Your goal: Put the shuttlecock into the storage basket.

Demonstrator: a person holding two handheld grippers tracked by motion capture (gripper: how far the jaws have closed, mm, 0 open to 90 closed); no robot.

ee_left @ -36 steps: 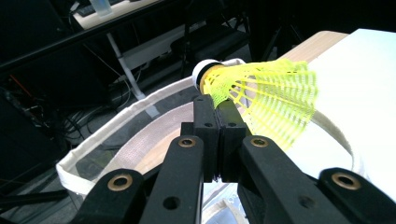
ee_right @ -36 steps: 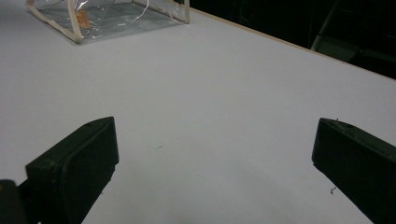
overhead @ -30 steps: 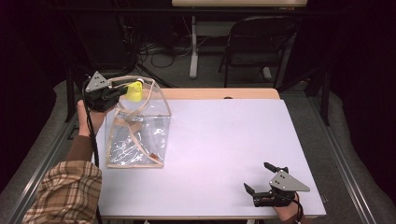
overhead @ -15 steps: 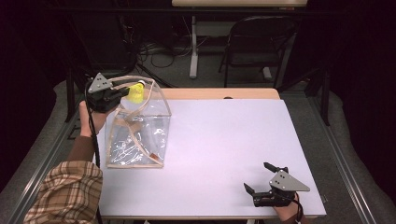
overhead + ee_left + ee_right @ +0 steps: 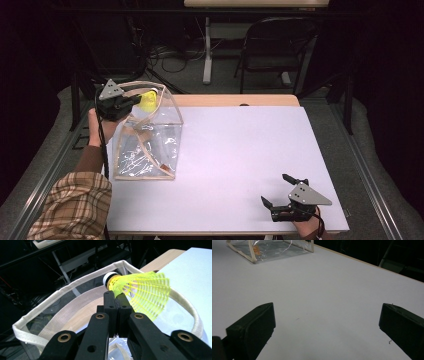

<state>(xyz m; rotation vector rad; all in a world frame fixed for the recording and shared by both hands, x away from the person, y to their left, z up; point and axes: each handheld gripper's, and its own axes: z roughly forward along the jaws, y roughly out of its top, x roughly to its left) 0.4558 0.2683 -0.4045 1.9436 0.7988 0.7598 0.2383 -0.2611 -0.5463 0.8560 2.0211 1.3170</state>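
Note:
A clear plastic bag (image 5: 150,145) with cream fabric trim (image 5: 62,291) stands at the table's left side, mouth up. My left gripper (image 5: 136,99) hovers over its open top, shut on the edge of a yellow shuttlecock (image 5: 140,293) with a white and black cap; the shuttlecock (image 5: 147,98) hangs just above the bag's rim. My right gripper (image 5: 277,190) rests low at the table's front right, open, with nothing between its jaws. From that gripper's view the bag (image 5: 274,247) lies far off at the top left.
The white table top (image 5: 240,150) has a wooden strip (image 5: 235,100) along its far edge. A black folding chair (image 5: 272,50) and a desk leg stand on the floor behind. Cables lie on the floor at the back left.
My left gripper with the shuttlecock has shifted slightly left and stays over the bag's mouth. The right gripper has not moved.

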